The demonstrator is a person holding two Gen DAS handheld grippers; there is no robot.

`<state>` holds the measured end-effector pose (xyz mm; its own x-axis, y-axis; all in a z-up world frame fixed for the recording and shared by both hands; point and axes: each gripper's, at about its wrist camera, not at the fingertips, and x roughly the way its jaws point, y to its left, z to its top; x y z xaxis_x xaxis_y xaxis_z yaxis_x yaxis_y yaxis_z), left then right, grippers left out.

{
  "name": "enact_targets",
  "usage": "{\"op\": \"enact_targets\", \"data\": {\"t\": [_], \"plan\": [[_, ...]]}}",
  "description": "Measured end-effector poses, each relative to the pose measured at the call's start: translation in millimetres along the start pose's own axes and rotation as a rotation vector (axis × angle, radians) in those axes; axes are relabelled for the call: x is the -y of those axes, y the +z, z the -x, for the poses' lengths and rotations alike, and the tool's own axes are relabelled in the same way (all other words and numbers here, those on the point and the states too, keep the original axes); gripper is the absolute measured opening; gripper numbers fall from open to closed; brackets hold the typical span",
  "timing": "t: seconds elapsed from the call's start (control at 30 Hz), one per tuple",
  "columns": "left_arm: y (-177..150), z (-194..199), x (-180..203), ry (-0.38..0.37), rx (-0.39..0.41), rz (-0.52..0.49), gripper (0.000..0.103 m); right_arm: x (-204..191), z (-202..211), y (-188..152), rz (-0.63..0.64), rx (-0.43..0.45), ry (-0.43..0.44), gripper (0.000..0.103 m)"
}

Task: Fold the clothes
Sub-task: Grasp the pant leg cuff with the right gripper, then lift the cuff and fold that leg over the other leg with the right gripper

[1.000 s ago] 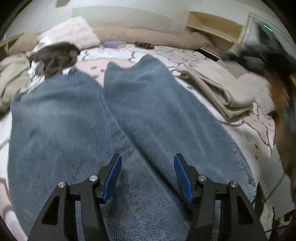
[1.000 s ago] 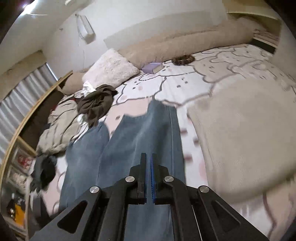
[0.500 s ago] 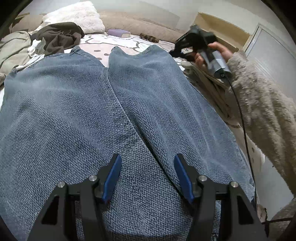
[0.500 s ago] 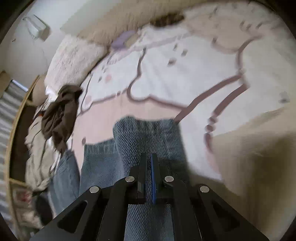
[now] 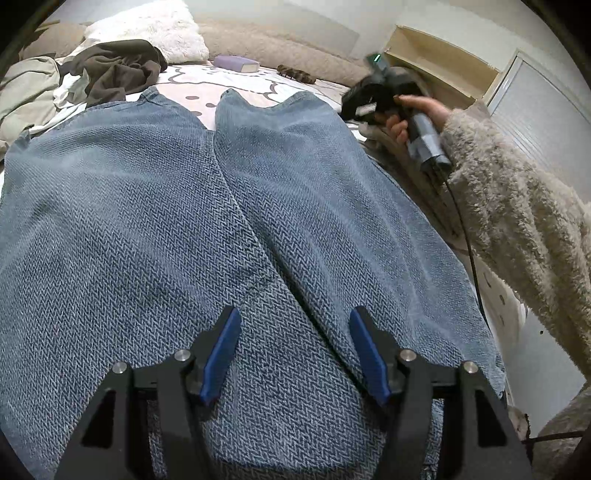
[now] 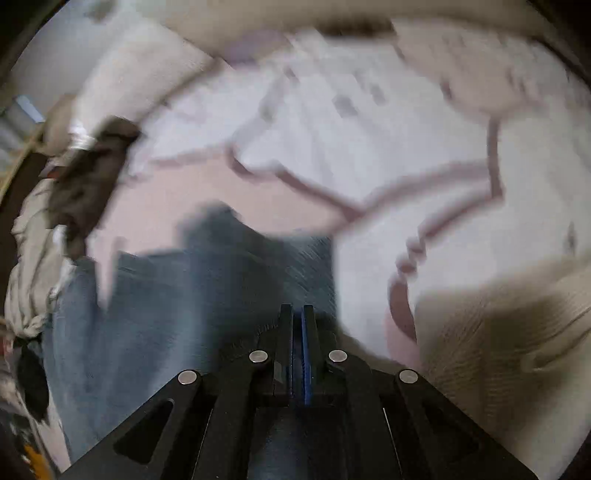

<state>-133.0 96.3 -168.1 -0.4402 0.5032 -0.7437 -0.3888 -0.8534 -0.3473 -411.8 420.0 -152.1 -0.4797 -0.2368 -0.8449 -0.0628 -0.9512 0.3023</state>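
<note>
Blue jeans (image 5: 184,221) lie flat on the bed, legs pointing away. My left gripper (image 5: 293,332) is open and empty, low over the crotch seam near the waist. My right gripper (image 6: 297,314) is shut with nothing between its pads, hovering over the far hem of the right leg (image 6: 258,266). It also shows in the left wrist view (image 5: 373,99), held in a hand beside that leg's cuff. The right wrist view is blurred by motion.
A folded beige garment (image 6: 498,332) lies to the right of the jeans. A dark brown garment (image 5: 118,70) and a crumpled beige one (image 5: 26,92) lie at the far left. A white pillow (image 5: 159,29), a purple book (image 5: 236,62) and a shelf (image 5: 436,66) are at the back.
My right gripper has moved forward and down along the right leg to its hem, still shut. My left gripper has come lower and closer over the jeans, still open.
</note>
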Motion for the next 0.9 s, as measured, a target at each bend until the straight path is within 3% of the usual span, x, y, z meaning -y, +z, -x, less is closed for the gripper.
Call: {"op": "enact_targets", "data": {"t": [0.03,0.1,0.13,0.17,0.3,0.33,0.43,0.47,0.67,0.77,0.9], "plan": [[0,0,-1,-0.003,0.000,0.002,0.062,-4,12,2,0.014,0.040,0.011,0.004],[0,0,-2,-0.008,0.000,0.006,0.062,-11,36,6,0.035,0.109,0.012,0.051],[0,0,-2,-0.010,0.000,0.007,0.062,-12,42,8,0.044,0.122,0.007,0.092],[0,0,-3,-0.011,0.001,0.007,0.062,-12,43,10,0.052,0.115,-0.004,0.097],[2,-1,-4,-0.011,0.003,0.007,0.062,1,37,18,0.028,0.059,-0.001,0.097],[3,-2,-4,-0.012,0.004,0.008,0.062,8,31,19,0.004,0.040,0.008,0.091],[3,-2,-5,-0.015,0.003,0.010,0.062,20,12,22,-0.045,0.006,-0.020,0.056],[3,-2,-5,-0.016,0.003,0.011,0.062,25,5,22,-0.056,-0.011,-0.021,0.051],[4,-2,-6,-0.021,0.000,0.013,0.062,20,-26,16,0.004,-0.071,-0.056,0.053],[4,-2,-5,-0.023,0.001,0.013,0.063,11,-37,13,0.046,-0.097,-0.065,0.077],[3,-1,-4,-0.025,0.001,0.012,0.064,-12,-60,0,0.188,-0.131,-0.209,0.083]]}}
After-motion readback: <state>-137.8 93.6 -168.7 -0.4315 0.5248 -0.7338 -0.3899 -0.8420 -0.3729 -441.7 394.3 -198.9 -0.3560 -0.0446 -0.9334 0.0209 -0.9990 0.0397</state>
